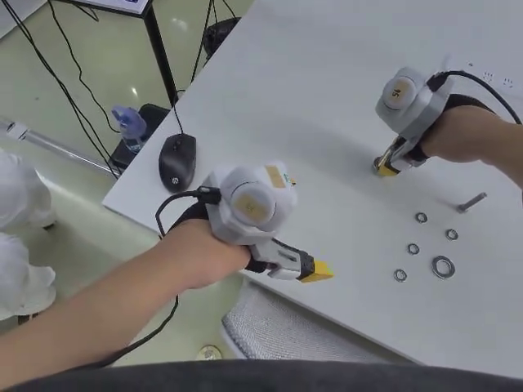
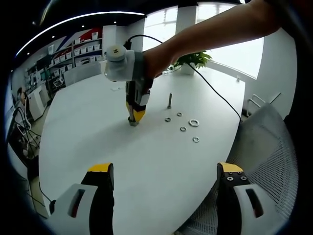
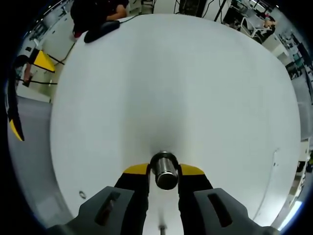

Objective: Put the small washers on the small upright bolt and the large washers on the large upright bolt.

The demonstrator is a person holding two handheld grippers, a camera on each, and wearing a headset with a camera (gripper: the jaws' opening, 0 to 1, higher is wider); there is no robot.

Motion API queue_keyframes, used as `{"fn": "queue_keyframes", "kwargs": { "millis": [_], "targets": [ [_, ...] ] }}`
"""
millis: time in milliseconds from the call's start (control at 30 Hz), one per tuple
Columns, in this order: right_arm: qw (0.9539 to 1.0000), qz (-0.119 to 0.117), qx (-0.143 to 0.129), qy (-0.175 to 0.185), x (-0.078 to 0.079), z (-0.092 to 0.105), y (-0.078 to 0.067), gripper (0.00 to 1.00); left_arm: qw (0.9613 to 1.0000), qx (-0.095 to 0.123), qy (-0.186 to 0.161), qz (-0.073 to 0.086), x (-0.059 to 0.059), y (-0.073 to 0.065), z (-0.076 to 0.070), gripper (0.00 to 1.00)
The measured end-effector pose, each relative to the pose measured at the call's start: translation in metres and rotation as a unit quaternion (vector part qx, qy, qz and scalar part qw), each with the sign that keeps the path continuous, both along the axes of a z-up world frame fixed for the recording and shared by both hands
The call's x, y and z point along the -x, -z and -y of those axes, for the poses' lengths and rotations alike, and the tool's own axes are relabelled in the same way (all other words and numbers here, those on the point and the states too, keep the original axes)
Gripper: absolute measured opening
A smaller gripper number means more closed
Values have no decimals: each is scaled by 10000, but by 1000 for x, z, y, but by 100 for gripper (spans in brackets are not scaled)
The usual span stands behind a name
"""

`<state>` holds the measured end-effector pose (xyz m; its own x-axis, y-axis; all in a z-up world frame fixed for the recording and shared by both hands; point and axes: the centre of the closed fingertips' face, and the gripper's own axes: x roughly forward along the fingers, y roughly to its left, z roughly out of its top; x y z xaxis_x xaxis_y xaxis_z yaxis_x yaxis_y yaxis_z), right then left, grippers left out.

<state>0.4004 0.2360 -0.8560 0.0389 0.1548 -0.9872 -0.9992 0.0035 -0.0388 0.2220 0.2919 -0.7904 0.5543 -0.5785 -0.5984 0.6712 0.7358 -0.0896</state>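
Nearest us, our left gripper (image 1: 315,270) hangs over the table's (image 1: 327,98) near edge, jaws spread wide and empty. Right of it and farther off, our right gripper (image 1: 384,168) is clenched on the large bolt (image 3: 166,169), which stands on end with its long axis along the jaws. Right again, four small washers (image 1: 413,248) and a large washer (image 1: 443,266) lie flat and loose, ahead-right of the left jaws. Just beyond them the small bolt (image 2: 169,100) stands upright. We judge the free left gripper should fetch them.
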Motion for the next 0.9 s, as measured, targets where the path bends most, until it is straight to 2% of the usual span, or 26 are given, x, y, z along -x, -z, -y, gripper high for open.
{"fn": "queue_keyframes", "kwargs": {
  "millis": [33,167,800,900],
  "targets": [
    [10000,0,25,-21,-2,0,4,22,10000,-7,-40,39,-1,-1,-1,87],
    [10000,24,26,-15,0,0,4,22,9999,12,-115,94,-4,-3,-2,87],
    [9999,55,-98,61,5,1,2,24,9999,-12,-111,54,-1,-2,-2,87],
    [9997,31,-200,130,5,1,1,29,9999,1,-120,92,-1,-5,-2,87]
  ]
}}
